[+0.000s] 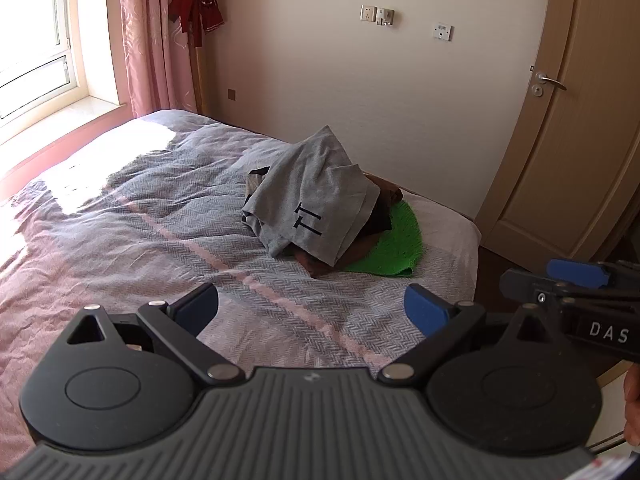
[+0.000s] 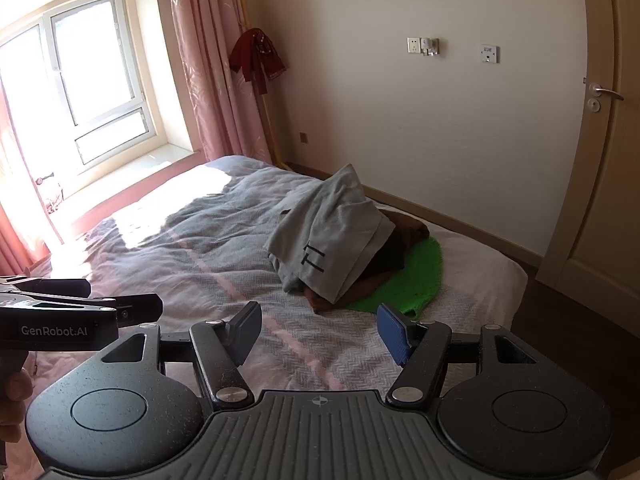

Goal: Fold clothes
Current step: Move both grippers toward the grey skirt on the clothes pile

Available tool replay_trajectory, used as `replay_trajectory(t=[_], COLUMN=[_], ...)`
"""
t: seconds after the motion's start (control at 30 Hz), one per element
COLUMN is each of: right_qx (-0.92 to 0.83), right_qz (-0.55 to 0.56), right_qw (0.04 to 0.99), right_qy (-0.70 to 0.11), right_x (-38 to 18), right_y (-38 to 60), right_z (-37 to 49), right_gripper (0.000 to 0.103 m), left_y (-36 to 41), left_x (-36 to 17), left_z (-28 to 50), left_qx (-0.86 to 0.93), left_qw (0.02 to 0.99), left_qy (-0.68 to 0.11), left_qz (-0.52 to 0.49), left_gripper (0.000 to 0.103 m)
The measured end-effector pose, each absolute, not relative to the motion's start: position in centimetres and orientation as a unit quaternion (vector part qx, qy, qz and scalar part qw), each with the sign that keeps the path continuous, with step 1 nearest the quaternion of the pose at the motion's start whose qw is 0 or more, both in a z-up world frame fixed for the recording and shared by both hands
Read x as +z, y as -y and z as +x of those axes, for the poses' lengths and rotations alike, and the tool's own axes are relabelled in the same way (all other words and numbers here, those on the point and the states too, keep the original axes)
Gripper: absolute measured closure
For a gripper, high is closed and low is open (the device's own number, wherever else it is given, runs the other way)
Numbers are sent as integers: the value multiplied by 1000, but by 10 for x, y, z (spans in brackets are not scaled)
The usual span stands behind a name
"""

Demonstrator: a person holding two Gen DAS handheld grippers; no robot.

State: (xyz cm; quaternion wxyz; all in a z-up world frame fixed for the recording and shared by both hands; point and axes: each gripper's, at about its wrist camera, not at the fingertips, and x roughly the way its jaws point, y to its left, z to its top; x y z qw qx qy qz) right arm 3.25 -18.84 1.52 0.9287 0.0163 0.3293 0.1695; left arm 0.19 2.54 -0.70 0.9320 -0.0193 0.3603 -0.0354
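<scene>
Grey jersey tops the heap: a grey garment with dark lettering lies draped over brown clothes and a bright green piece, all piled toward the far right part of the bed, well apart from both tools. The left hand-held gripper hangs above the bedspread with its jaws spread wide and nothing between them; the right hand-held gripper is likewise apart and empty, just beside it. Nothing looks folded yet, so the sensible start is probably to reach for the grey garment's near hem, pinch one layer only at two spread corners, and lift it clear onto the open stretch of striped herringbone bedspread, which looks soft and rumpled. Sun from the window glares across the far side; pink curtains, a pale wall and a door surround the bed.
</scene>
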Motion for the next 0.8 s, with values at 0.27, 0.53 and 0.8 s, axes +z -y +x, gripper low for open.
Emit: replay_trajectory(t=[0.27, 0.53, 0.8], right_qx=[168, 159, 150], right_qz=[15, 15, 17], right_qw=[928, 926, 923], right_qy=[-333, -342, -353], right_x=[14, 8, 4], right_y=[184, 188, 195], right_z=[38, 46, 57], right_gripper=[42, 42, 42], left_y=[-28, -23, -17], left_x=[-9, -14, -21], left_z=[8, 20, 33], left_qx=[-38, -44, -55], left_qw=[930, 927, 922], left_qy=[-364, -372, -384], left_qz=[-18, -19, -20], left_gripper=[5, 5, 5])
